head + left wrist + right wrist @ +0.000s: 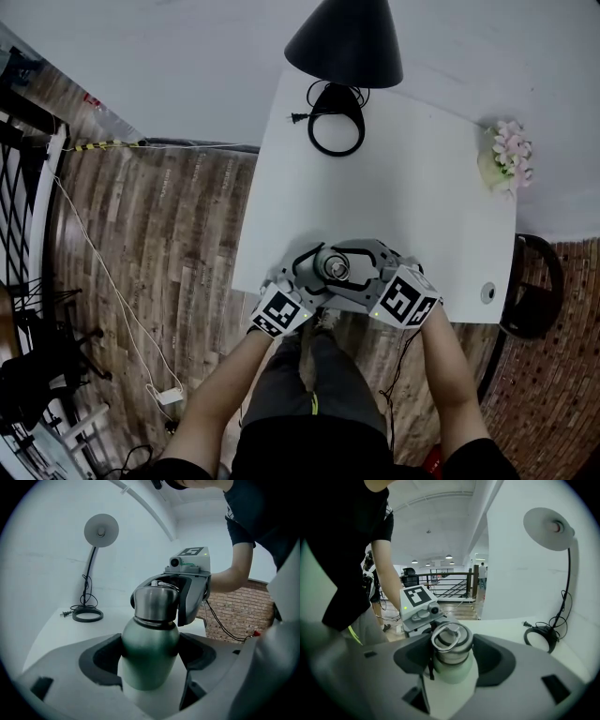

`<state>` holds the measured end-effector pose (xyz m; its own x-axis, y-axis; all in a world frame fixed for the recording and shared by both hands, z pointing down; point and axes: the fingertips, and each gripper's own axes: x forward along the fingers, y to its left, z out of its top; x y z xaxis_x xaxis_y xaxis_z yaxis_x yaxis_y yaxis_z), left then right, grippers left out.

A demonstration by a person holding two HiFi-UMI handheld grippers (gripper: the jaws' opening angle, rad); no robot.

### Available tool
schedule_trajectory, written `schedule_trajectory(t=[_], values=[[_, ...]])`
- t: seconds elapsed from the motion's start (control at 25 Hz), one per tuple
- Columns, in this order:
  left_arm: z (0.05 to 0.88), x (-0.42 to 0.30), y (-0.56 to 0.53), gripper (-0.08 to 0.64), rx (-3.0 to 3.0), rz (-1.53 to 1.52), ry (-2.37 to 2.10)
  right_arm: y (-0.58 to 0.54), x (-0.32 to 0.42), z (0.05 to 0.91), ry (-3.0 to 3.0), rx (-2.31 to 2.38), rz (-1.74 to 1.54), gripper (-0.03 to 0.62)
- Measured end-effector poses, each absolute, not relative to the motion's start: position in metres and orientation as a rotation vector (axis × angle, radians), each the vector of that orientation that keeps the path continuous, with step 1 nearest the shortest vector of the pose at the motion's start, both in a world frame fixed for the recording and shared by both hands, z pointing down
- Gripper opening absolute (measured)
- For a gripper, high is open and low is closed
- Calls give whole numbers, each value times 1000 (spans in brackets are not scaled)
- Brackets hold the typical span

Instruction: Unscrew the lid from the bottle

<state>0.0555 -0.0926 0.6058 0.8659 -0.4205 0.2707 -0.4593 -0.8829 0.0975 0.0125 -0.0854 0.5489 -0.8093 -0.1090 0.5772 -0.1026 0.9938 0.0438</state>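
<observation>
A green metal bottle (149,660) with a steel lid (156,603) stands upright near the front edge of the white table (412,197). My left gripper (151,665) is shut on the bottle's body, a dark pad pressing on each side. My right gripper (450,654) comes from the opposite side and is shut on the lid (449,644), whose ring handle lies flat on top. In the head view the bottle (331,265) sits between both sets of jaws, with the left gripper (317,275) and the right gripper (352,272) meeting around it.
A black desk lamp (345,42) with a ring base (336,127) and loose plug stands at the table's back. A small pot of pink flowers (507,157) is at the far right corner. A dark chair (534,292) stands beside the table's right edge, on the wooden floor (159,244).
</observation>
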Motion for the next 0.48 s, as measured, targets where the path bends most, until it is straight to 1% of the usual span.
schedule_trajectory(t=[0.08,0.12,0.2,0.28,0.48], values=[[605,55,-92,384,2877,363,-687,-85,12,550,-2526,176,-5,272],[605,55,-92,383,2875,362,-689,-83,13,552,-2523,188,-2,289],[605,55,-92,383,2875,364,-694,-79,17,556,-2517,226,15,299],[606,54,-92,384,2875,371,-699,-75,22,560,-2543,323,59,301],[607,55,-93,383,2868,370,-710,-74,31,553,-2609,897,269,301]])
